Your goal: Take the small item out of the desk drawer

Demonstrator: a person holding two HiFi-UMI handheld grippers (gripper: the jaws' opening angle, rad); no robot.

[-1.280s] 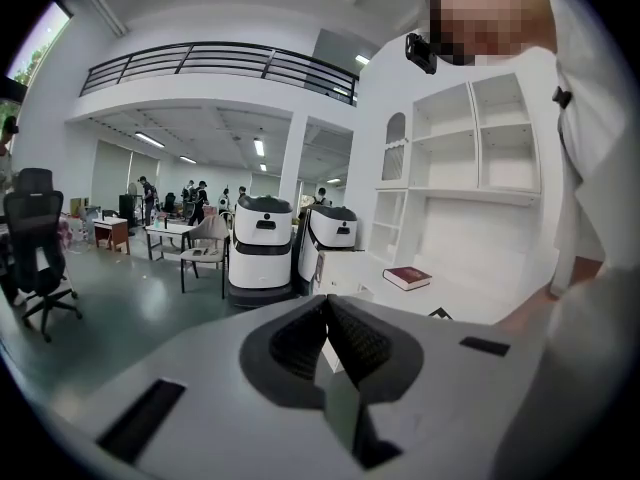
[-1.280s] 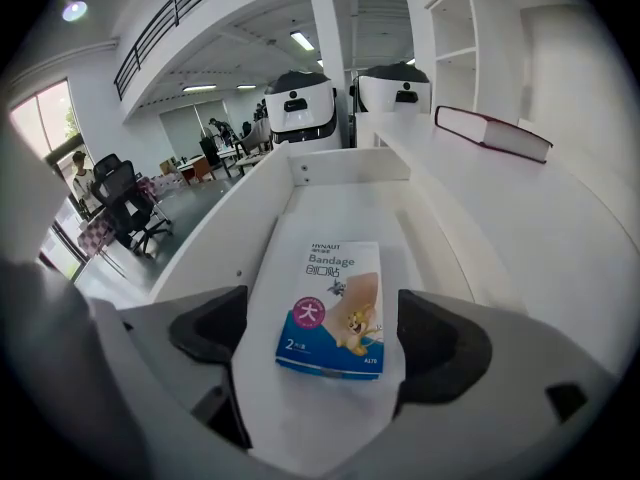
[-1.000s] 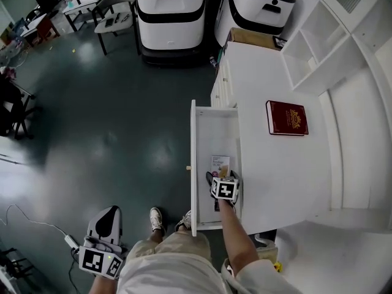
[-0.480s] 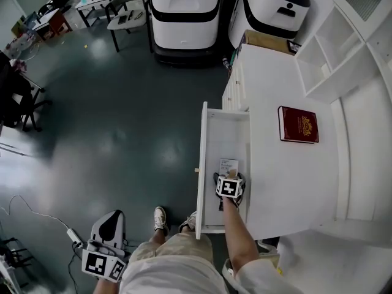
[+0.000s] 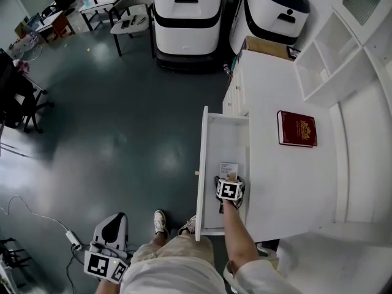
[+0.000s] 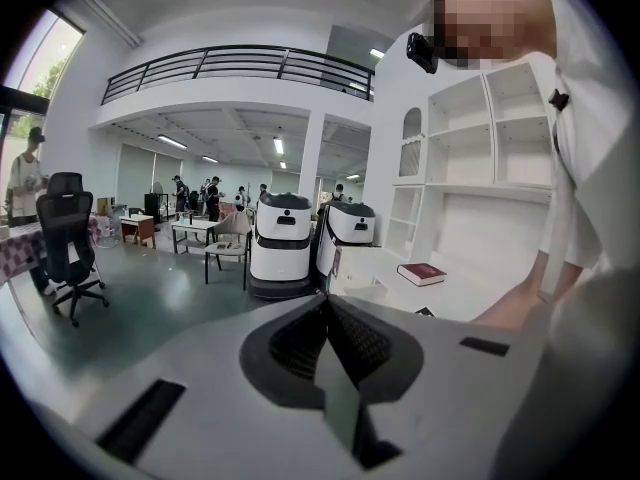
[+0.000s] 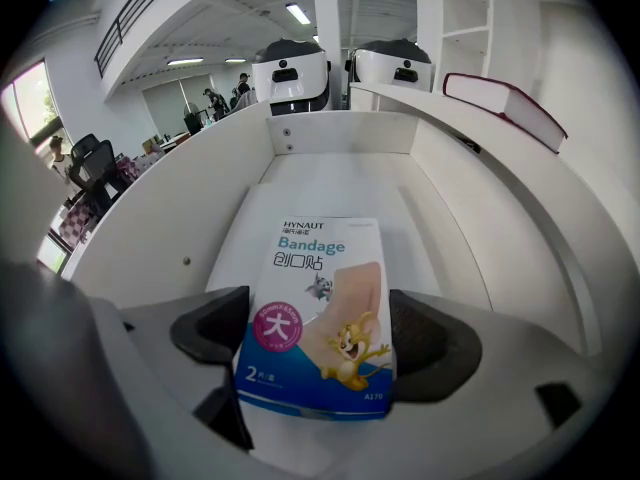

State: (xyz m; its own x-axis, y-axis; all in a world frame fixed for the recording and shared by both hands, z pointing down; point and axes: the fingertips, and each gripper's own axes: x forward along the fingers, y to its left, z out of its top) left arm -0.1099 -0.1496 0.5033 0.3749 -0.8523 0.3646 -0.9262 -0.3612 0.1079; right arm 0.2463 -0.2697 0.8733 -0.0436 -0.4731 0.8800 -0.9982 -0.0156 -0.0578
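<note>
The white desk drawer [image 5: 211, 158] stands pulled out to the left of the desk top [image 5: 275, 182]. Inside it is a small bandage box [image 5: 228, 168], blue and white with a cartoon print, seen close up in the right gripper view [image 7: 320, 308]. My right gripper [image 5: 228, 179] is down in the drawer, and its two dark jaws press the box's long sides [image 7: 318, 333], so it is shut on the box. My left gripper [image 5: 111, 226] hangs low over the floor beside the person's left leg, its jaws closed together [image 6: 322, 313] and holding nothing.
A dark red book [image 5: 297, 128] lies on the desk top. White shelving [image 5: 331, 54] rises behind the desk. Two large white machines [image 5: 187, 17] stand on the dark floor beyond the drawer's far end, with tables and chairs [image 5: 128, 17] further left.
The head view has shifted slightly. My right gripper stays at the bandage box in the drawer, and the left gripper stays low by the leg.
</note>
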